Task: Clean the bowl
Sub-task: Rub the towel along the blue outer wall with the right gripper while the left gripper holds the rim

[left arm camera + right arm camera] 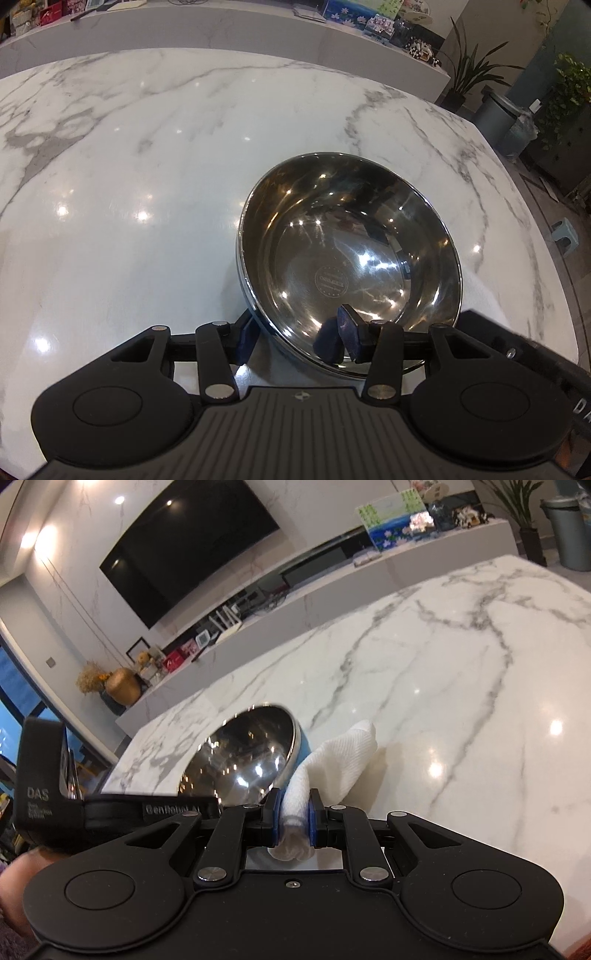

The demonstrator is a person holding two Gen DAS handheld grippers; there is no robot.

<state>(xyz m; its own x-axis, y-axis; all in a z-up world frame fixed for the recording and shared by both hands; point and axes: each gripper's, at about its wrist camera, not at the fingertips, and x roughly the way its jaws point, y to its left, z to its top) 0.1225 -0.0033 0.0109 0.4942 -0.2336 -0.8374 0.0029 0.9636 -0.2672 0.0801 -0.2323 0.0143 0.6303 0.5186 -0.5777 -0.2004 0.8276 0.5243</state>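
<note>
Right wrist view: the right gripper [294,821] is seen nearly closed, its blue pads clamped on a rolled white cloth [332,760].
Cloth: the free end fans out past the jaws, touching the blue outer wall of the bowl [243,753].
Left gripper [299,338]: half open, straddling the near rim, one finger [349,332] inside the bowl and the other outside; whether the pads press on the rim cannot be told.
Bowl: steel inside, tilted with its mouth toward the left gripper, resting on the marble table [129,184].
Step judged: the bowl is to be steadied and the cloth brought inside it.
Done well: the rim should be pinched firmly before wiping, so the bowl is not pushed along the slick marble.
Wipe: the loose end, not the jaws, should be swept around the wall and base.
Risk: a slack rim hold may let the bowl rock or spin.
</note>
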